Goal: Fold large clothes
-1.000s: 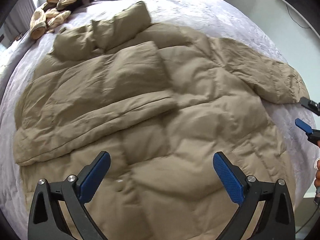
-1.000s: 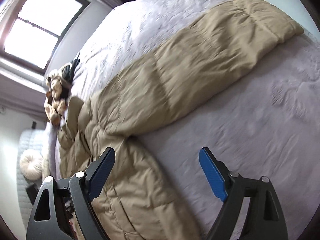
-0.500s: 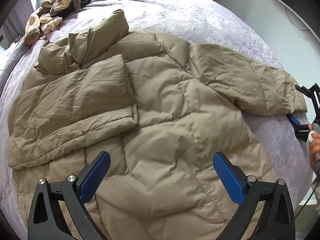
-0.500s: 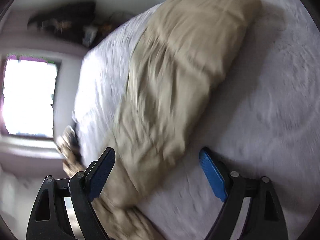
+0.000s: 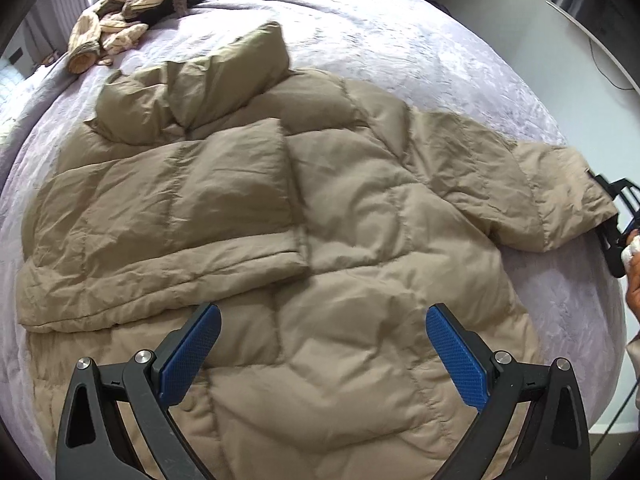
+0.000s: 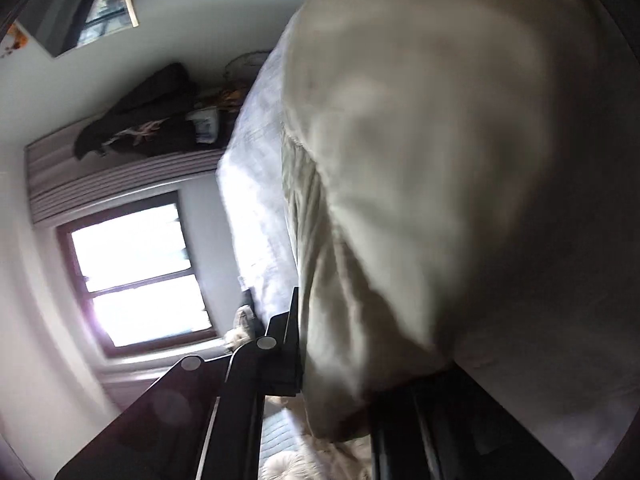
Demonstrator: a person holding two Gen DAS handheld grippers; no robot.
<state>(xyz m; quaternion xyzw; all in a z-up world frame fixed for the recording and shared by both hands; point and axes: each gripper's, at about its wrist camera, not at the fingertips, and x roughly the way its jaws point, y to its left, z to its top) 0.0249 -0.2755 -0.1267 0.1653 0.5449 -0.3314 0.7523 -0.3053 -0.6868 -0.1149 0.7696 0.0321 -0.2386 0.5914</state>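
Note:
A tan puffer jacket (image 5: 360,208) lies spread front-up on the lilac bed (image 5: 400,40), hood toward the far side. One sleeve is folded across its chest. The other sleeve (image 5: 552,192) stretches out to the right. My left gripper (image 5: 320,320) hovers open above the jacket's lower half, with nothing between its blue pads. My right gripper (image 5: 614,216) sits at the cuff of the outstretched sleeve, rolled onto its side. Its jaws are closing, and in the right wrist view the sleeve cuff (image 6: 400,200) is pinched between the black fingers (image 6: 288,340).
A heap of striped and dark clothes (image 5: 132,32) lies at the bed's far left corner. A person's hand (image 5: 632,264) shows at the right edge. A dark screen (image 5: 592,4) hangs on the right wall. A bright window (image 6: 140,272) and hanging dark garments (image 6: 140,120) lie beyond the bed.
My right gripper rolled onto its side, dropped to the end of the outstretched sleeve and closed around its cuff. My left gripper drifted slightly over the jacket and stayed open.

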